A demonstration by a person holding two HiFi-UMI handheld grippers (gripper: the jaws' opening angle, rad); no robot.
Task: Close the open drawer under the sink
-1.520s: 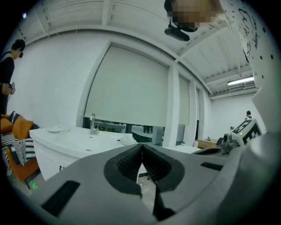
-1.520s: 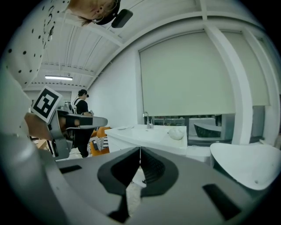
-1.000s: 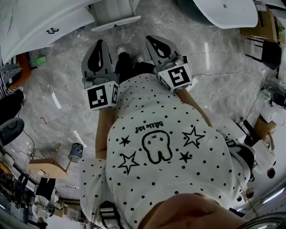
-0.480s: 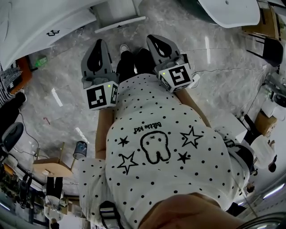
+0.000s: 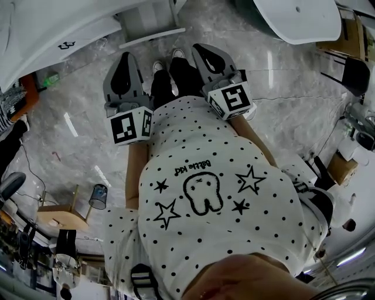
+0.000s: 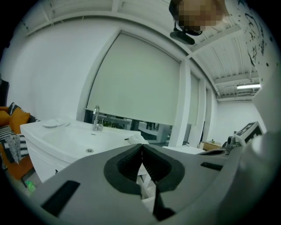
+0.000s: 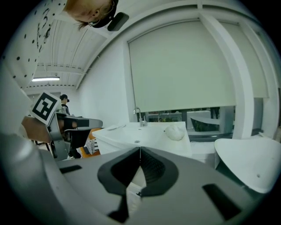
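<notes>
The white sink (image 5: 41, 29) stands at the top left of the head view. Below it juts a white open drawer (image 5: 149, 26). My left gripper (image 5: 124, 58) and right gripper (image 5: 202, 50) are held side by side above the marble floor, short of the drawer and pointing toward it. In the left gripper view the jaws (image 6: 142, 145) are shut and hold nothing, with the sink's faucet (image 6: 95, 118) beyond. The right gripper's jaws (image 7: 140, 149) also meet at the tips, aimed at the sink (image 7: 145, 134), which carries a white cloth (image 7: 174, 131).
A second white basin (image 5: 299, 17) stands at the top right. A wooden stool (image 5: 58, 214) and a small bin (image 5: 98, 196) sit at the lower left. Cartons and cables crowd the right edge. My shoes (image 5: 167, 61) are between the grippers.
Both grippers have edged forward toward the drawer as the person stepped ahead. Their jaws stayed shut.
</notes>
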